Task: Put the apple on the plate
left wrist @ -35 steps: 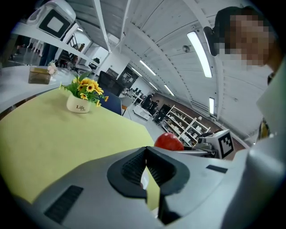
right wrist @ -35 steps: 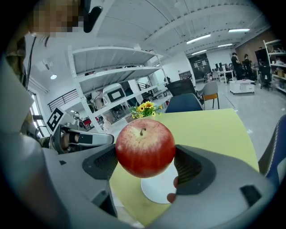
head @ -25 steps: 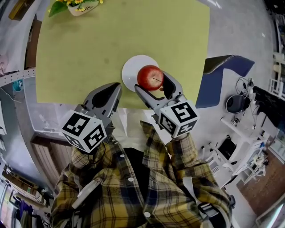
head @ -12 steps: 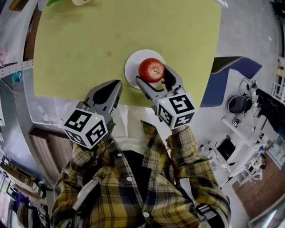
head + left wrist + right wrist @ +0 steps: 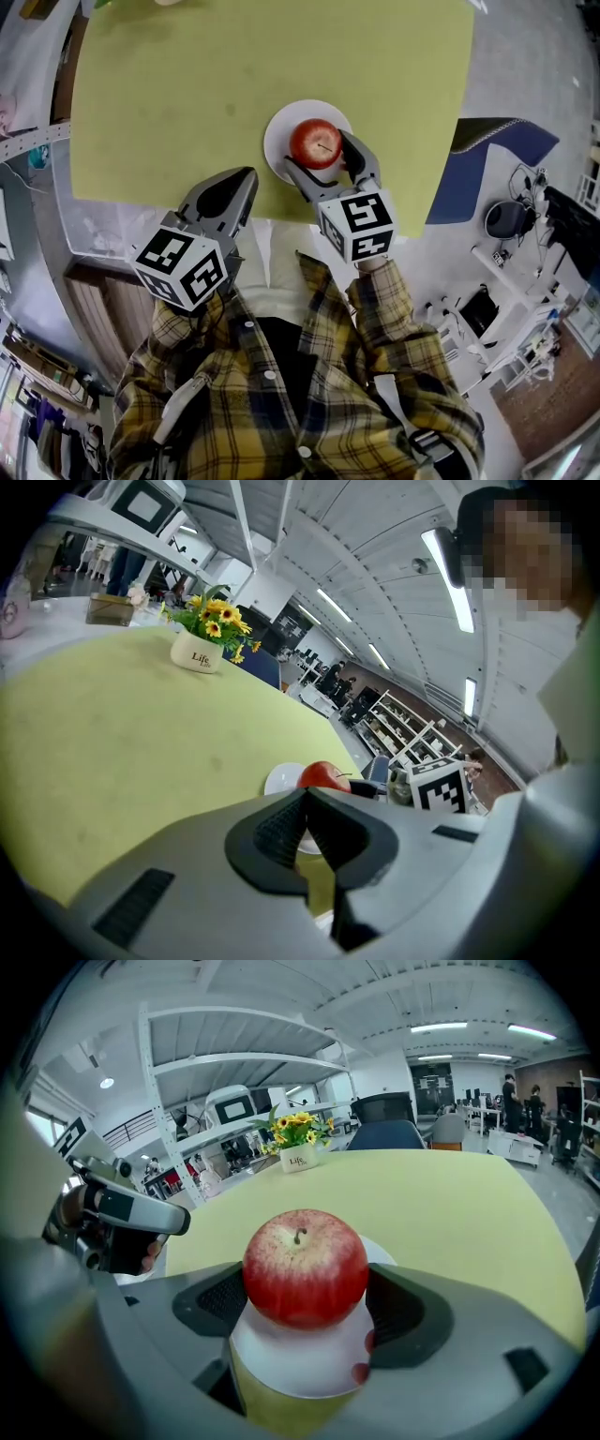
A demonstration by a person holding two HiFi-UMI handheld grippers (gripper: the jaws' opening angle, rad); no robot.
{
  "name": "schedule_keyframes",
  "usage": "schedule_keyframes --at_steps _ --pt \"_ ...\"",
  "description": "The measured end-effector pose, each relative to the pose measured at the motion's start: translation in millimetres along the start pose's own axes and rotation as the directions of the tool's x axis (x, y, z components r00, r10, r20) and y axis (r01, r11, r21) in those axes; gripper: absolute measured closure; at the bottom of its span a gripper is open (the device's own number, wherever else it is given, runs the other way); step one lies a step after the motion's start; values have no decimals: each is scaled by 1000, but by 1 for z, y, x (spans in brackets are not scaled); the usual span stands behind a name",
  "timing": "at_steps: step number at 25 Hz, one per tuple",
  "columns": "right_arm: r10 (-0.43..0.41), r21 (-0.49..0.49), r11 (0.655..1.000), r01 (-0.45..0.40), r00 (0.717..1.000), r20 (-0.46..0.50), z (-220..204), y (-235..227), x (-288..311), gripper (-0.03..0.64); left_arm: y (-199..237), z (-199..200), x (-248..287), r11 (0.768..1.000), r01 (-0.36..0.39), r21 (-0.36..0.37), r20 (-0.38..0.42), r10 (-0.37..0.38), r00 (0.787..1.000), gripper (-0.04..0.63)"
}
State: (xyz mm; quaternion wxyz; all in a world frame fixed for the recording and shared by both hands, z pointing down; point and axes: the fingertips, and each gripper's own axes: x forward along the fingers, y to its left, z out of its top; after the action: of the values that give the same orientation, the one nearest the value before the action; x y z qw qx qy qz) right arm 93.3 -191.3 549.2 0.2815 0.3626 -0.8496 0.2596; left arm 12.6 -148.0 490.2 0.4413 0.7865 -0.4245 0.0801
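Jaws of the right gripper [image 5: 328,157] clamp the round red apple [image 5: 315,142] on both sides, directly over the small round white plate [image 5: 277,131] at the near edge of the yellow-green counter [image 5: 206,75]; whether its underside touches the plate I cannot tell. To the left, the left gripper [image 5: 242,178] has its 2 jaws pressed together on nothing. Placement looks nearly done, and the next move calls for settling the apple mid-plate, then spreading the jaws gently so it does not roll.
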Motion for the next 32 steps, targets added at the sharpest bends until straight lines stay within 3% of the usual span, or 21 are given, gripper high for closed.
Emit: schedule_keyframes --at_steps 14,32 --pt "-23 -89 996 18 998 -58 -7 7 6 239 -4 -3 8 1000 30 0 -20 -30 999 588" --pt "-59 -75 996 57 998 -22 -3 8 2 238 -4 -6 7 998 59 -2 -36 -59 998 588"
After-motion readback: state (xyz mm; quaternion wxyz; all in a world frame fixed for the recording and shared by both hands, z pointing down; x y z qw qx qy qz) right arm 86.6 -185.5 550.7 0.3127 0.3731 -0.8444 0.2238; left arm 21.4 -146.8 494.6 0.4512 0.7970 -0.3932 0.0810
